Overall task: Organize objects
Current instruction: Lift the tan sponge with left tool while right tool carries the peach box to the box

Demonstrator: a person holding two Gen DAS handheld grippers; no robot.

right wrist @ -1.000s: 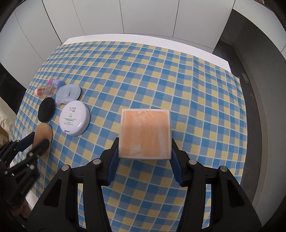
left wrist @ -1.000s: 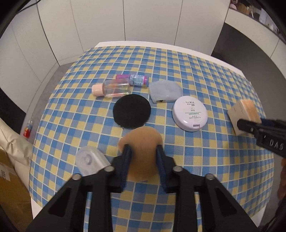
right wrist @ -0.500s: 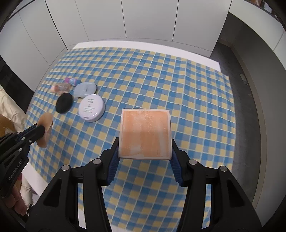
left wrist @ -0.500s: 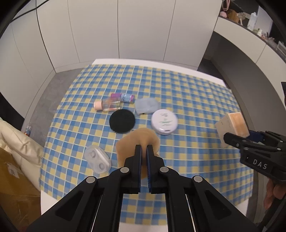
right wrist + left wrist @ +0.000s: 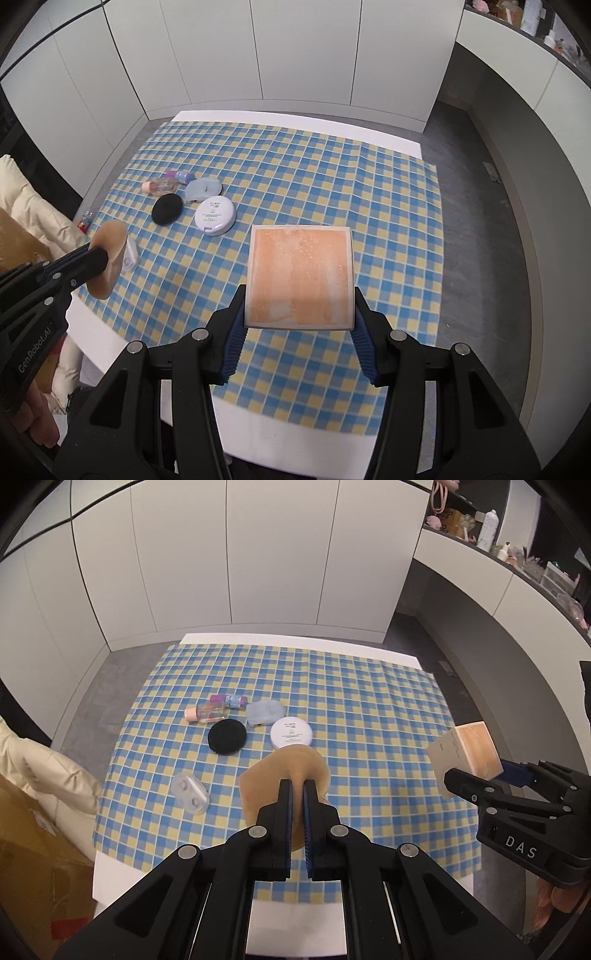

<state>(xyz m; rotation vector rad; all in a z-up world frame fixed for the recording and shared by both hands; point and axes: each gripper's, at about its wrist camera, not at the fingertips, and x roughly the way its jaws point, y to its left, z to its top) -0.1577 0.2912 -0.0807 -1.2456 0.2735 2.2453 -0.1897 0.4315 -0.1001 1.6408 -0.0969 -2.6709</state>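
The left gripper (image 5: 297,786) has its blue ribbed pads pinched nearly together on a thin tan puff (image 5: 284,771) — soft and round, buckling where it is squeezed, held above the near part of the table. The right gripper (image 5: 300,317) stands part-way open, pads pressed on both sides of a square box (image 5: 300,277) with a mottled orange face and pale rim; it too is held off the cloth.

Beyond lies a blue-and-yellow checked tablecloth (image 5: 369,709), wrinkled at its far edge. On it cluster a flat black round pad (image 5: 227,736), a glossy white round compact (image 5: 291,732), a pale blue-grey case (image 5: 265,712), a clear bottle with a pink cap (image 5: 207,713) and a small purple-capped bottle (image 5: 229,700) — touching or just beside one another. A clear plastic lens case (image 5: 190,793) sits apart, nearer.

Only the left view shows the box's plain beige side; only the right view shows the puff edge-on.
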